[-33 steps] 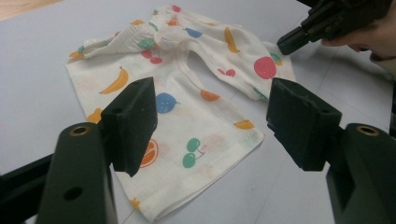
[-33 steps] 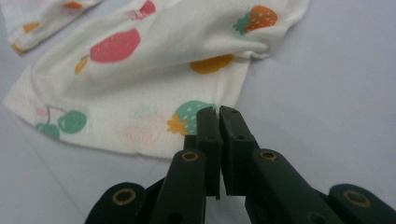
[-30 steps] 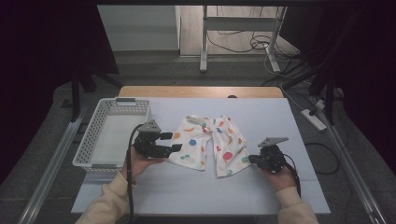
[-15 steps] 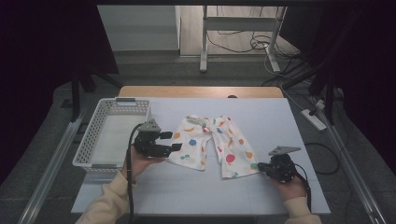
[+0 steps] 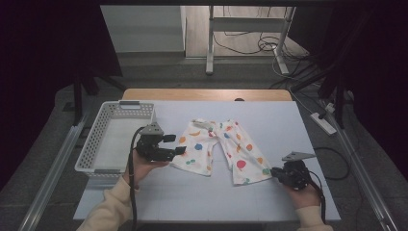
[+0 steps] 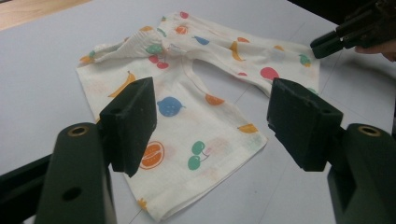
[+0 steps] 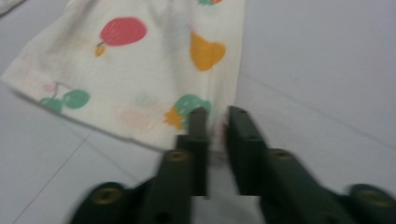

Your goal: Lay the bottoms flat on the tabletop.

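We read no brand, label or lettering anywhere; the small pair of trousers (image 5: 222,150) carries only printed fruit: bananas, cherries, an orange half, a red apple, a strawberry. A tiny tag sits at the waistband in the left gripper view, too small for us to read.

The trousers lie flat on the pale table (image 5: 202,197), near its middle, waistband toward the far edge and the two legs spread toward us. A white mesh basket (image 5: 91,154) stands at the table's left edge, just beside the left hand.

Our left gripper (image 5: 179,150) rests at the hem of the trousers' left leg. In the left gripper view its jaws stand wide apart, with the leg lying between and beyond them, and the pads (image 6: 130,121) press on nothing.

Our right gripper (image 5: 272,171) sits at the outer corner of the other leg's hem. Its jaws have just been opening; in the right gripper view we see a narrow gap between the two pads (image 7: 198,122), with the hem's corner lying in that gap. The picture is blurred, yet the pads appear to stand clear of the cloth rather than pinch it.
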Motion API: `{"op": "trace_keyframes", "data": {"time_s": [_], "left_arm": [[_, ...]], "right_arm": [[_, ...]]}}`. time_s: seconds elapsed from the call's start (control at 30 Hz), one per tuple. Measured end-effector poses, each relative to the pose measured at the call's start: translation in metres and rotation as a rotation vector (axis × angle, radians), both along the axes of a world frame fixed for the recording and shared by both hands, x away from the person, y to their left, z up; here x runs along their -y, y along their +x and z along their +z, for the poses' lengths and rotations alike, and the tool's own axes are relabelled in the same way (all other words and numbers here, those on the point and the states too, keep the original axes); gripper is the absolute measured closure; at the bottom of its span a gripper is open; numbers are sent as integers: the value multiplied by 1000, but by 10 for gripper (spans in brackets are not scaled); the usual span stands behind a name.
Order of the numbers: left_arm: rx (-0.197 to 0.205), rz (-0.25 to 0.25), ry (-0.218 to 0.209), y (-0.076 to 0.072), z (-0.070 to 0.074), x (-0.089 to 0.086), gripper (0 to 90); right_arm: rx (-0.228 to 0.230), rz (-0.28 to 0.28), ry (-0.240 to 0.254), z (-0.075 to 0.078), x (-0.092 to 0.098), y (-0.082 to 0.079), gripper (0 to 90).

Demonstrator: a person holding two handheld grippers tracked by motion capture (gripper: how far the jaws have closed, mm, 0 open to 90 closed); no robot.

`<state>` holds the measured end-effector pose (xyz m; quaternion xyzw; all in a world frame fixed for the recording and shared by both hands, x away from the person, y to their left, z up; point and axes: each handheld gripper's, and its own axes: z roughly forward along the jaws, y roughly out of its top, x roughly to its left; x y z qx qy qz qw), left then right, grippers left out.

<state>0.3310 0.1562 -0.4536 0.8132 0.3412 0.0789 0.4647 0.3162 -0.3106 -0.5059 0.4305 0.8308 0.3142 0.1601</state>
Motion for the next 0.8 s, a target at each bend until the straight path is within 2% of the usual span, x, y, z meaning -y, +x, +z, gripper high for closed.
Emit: {"op": "trace_keyframes", "data": {"time_s": [0.03,0.13,0.27,0.47,0.57,0.7,0.8], "left_arm": [[0,0,1,0,0,0,324],[0,0,0,1,0,1,324],[-9,-1,-5,2,-2,2,324],[-9,-8,5,2,-3,5,323],[-8,-10,6,2,-3,5,323],[-11,-9,5,2,-3,4,323],[-13,-8,1,3,-4,4,322]], "right_arm": [[16,-4,0,1,-1,0,640],[48,4,34,4,-4,-1,567],[73,57,97,9,-14,-3,512],[79,179,111,10,-41,-6,497],[93,219,110,10,-53,-6,496],[89,257,96,8,-66,-6,496],[73,274,118,6,-72,-4,495]]}}
